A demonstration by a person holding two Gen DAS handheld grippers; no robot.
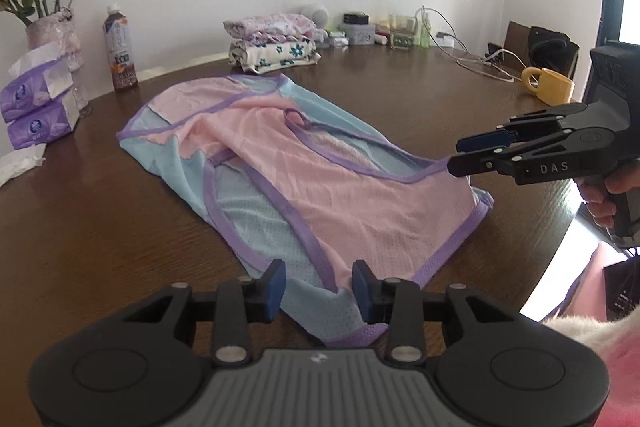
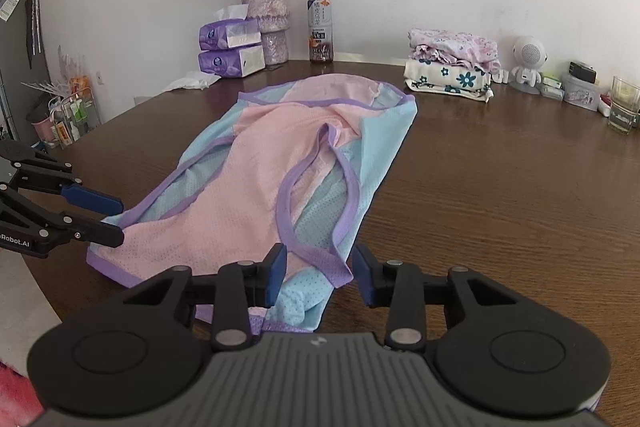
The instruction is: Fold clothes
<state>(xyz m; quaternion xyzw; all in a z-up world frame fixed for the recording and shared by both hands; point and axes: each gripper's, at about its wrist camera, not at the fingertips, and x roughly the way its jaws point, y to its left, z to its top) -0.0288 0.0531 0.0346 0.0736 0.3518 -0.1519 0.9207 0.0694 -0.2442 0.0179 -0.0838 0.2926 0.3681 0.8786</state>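
Room: a white wall behind a dark wooden tabletop (image 1: 120, 227).
Garment: a pink and light-blue mesh garment (image 1: 320, 195) with purple trim lies spread mid-tabletop, rumpled, one layer partly overlapping another; no tidy folded shape shows.
Folded stack: two folded floral clothes (image 2: 452, 65) sit piled near the wall, well apart from the garment.
Progress: judged from this, some clothes lie folded; this garment remains to be folded.
Left tongs (image 1: 319, 287): open, straddling the garment's near edge, holding nothing.
Right tongs (image 2: 320, 275): open over the garment's near corner, gripping nothing.
Clutter: vase of roses (image 2: 266, 19), tissue packs (image 2: 232, 49), drink bottle (image 2: 321, 27), yellow mug (image 1: 550, 87).
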